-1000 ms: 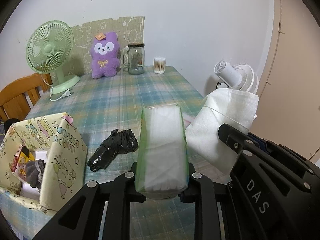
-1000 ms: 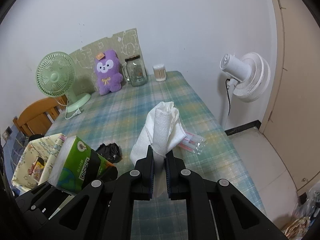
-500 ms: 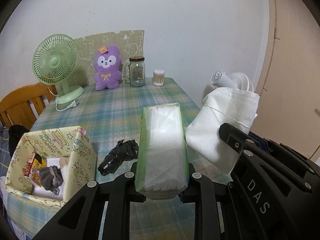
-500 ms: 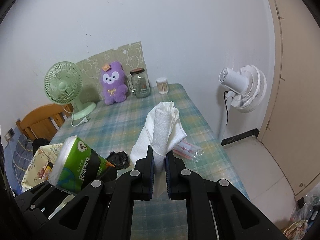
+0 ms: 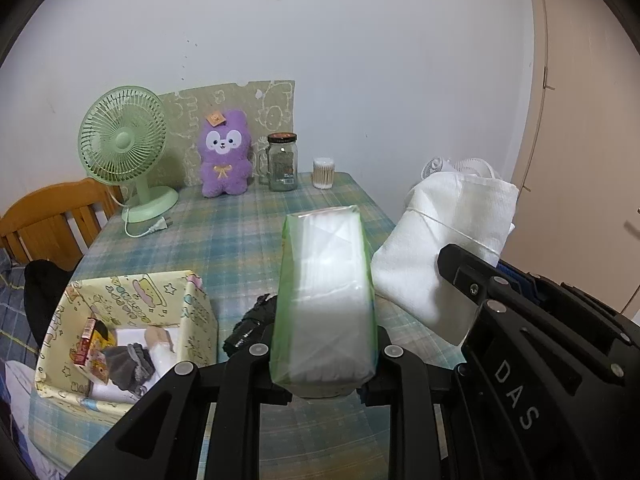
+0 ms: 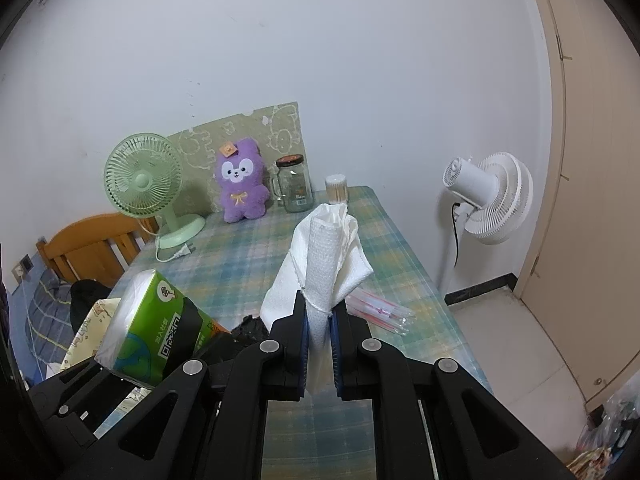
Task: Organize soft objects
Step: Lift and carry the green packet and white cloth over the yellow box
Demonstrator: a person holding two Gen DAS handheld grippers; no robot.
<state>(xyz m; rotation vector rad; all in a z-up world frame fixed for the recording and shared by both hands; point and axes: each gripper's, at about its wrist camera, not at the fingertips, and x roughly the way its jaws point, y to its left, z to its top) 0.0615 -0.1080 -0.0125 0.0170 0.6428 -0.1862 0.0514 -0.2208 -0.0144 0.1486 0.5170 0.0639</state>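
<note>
My left gripper (image 5: 324,356) is shut on a green-edged tissue pack (image 5: 326,292), held above the table's near edge; the pack also shows in the right wrist view (image 6: 152,328). My right gripper (image 6: 319,328) is shut on a folded white cloth (image 6: 324,260), which stands up between the jaws and shows in the left wrist view (image 5: 444,240). A yellow patterned box (image 5: 120,328) at the near left holds grey socks and small packets. A crumpled black bag (image 5: 250,322) lies beside the box. A purple plush (image 5: 225,158) sits at the far wall.
A green desk fan (image 5: 128,152), a glass jar (image 5: 282,162) and a cotton-swab tub (image 5: 323,173) stand along the far edge. A clear packet of straws (image 6: 380,310) lies at the right edge. A white floor fan (image 6: 488,196) and a wooden chair (image 5: 52,216) flank the table.
Both grippers have drawn back and up from the table, each still holding its load. The box, black bag and far objects now look smaller and farther.
</note>
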